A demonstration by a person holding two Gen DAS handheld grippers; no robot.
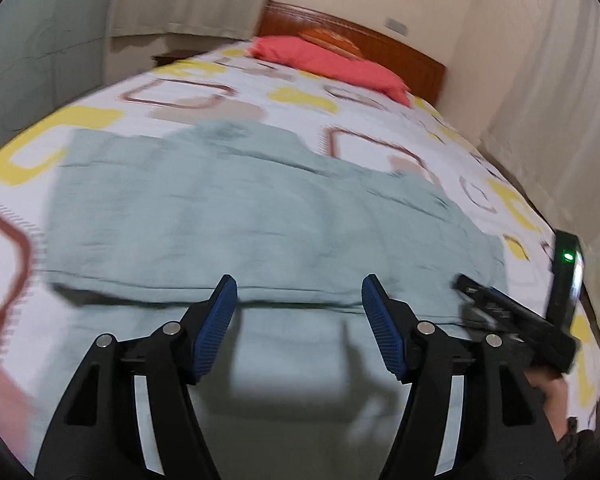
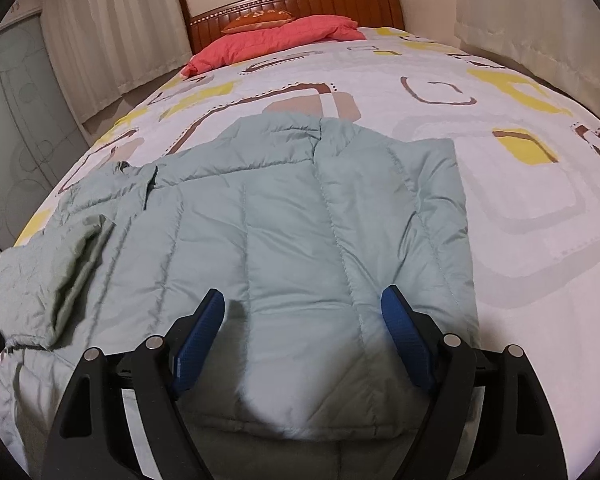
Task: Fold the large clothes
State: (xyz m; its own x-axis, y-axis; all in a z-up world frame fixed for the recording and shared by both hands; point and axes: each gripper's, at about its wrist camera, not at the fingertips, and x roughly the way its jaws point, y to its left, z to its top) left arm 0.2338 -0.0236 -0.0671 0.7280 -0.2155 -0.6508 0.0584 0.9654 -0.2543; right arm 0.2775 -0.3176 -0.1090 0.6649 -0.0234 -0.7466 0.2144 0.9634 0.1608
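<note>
Pale green quilted fabric of the jacket lies flat on the bed, directly under and ahead of both claws. The left claw and the right claw are both released and hold nothing, each above the near hem. The jacket's long axis runs away toward the red pillow, and one sleeve lies folded at the left, so I judge the left hand is nearer to it.

We've got both tongs pointing down at a slant. The left tongs have their blue pads spread apart with nothing pinched between them. The right tongs are gaping wide too, pads clear. In the left view our right hand shows under its tool near the bed's right edge.
</note>
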